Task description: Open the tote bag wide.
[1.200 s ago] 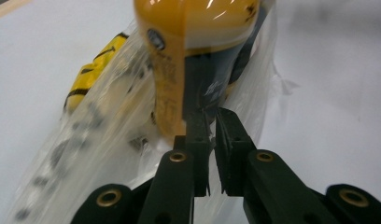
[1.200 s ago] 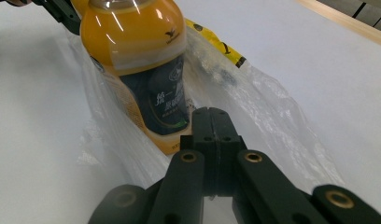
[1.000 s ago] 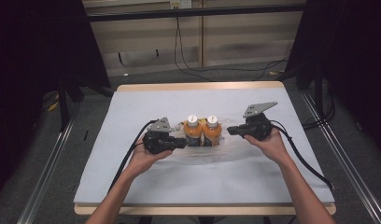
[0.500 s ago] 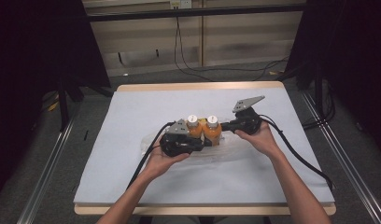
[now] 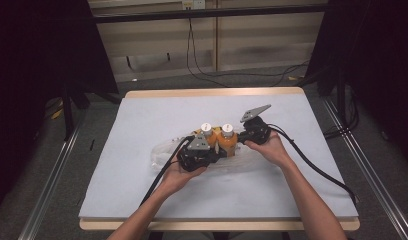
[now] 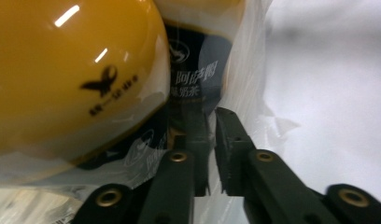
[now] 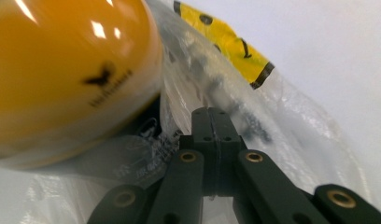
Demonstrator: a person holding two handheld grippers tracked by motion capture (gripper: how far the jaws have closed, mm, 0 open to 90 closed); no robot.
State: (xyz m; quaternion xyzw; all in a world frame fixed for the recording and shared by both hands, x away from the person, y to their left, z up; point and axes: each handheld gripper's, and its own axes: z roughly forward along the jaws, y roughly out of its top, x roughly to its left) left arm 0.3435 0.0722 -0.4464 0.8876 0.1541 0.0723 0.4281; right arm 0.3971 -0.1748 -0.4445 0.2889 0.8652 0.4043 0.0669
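Two orange bottles with white caps (image 5: 227, 137) stand side by side inside a clear plastic bag (image 5: 159, 152) on the white table cover. My left gripper (image 5: 216, 151) comes in from the left, low against the nearer bottle (image 6: 62, 70). Its jaws (image 6: 213, 116) have just been closing and stand almost together with a fold of the bag's film (image 6: 247, 70) between them. From the right, my right gripper (image 5: 241, 136) reaches to the foot of the other bottle (image 7: 62, 70). This gripper (image 7: 211, 112) is shut, its jaws pinched flat on the bag film (image 7: 296, 135).
A yellow printed strip (image 7: 226, 42) lies inside the bag beyond the right jaws. Black cables (image 5: 312, 165) trail from both grippers toward the table's front. The table cover (image 5: 142, 115) spreads wide around the bag, and a dark frame stands on each side.
Both hands have drawn inward toward the bottles and lower: the left gripper shifted right against them, the right gripper shifted left to their foot.
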